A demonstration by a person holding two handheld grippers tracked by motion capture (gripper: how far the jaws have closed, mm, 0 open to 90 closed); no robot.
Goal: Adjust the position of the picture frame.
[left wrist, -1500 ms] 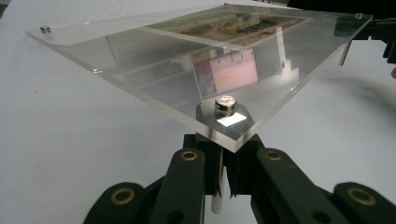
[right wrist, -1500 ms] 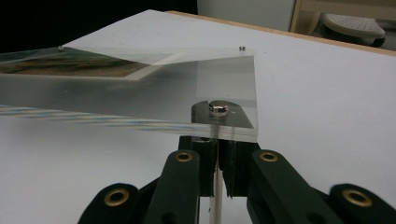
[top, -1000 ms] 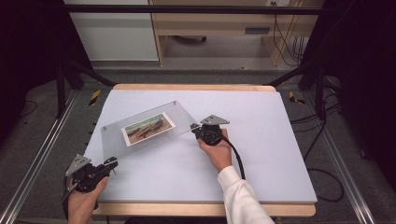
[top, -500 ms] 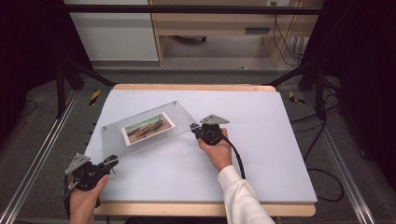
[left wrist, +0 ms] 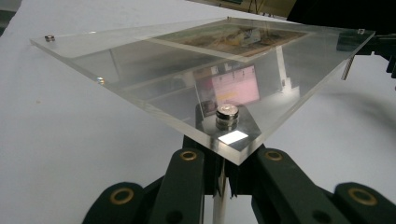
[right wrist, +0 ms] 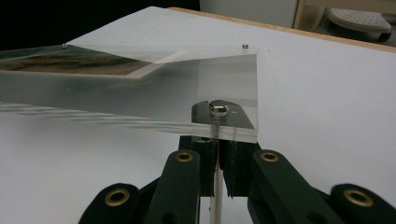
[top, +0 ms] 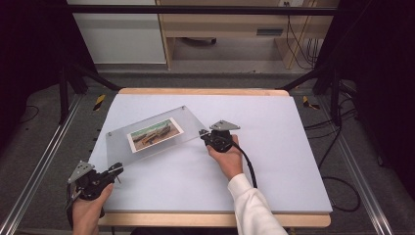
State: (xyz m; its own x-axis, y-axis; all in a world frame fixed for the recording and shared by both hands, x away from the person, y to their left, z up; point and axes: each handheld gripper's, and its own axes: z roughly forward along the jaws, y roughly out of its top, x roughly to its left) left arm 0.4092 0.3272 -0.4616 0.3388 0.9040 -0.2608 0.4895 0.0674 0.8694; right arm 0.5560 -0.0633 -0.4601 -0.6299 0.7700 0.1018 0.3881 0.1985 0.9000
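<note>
— What's the setting?
— A white tabletop with a wooden edge, dark floor and pale cabinets behind it.
— And on it?
— A clear acrylic photo frame, a landscape photo sandwiched in its middle, lying left of centre and turned at an angle. It is lifted off the surface at the corners — each claw holds one from below.
— Which corners?
— The left claw pinches a thin white post under the near-left corner; the right claw does the same under the right corner. Both sets of jaws are pressed together on their posts.
— Anything smaller?
— A round metal stud sits atop the left claw's corner, another stud atop the right claw's.
</note>
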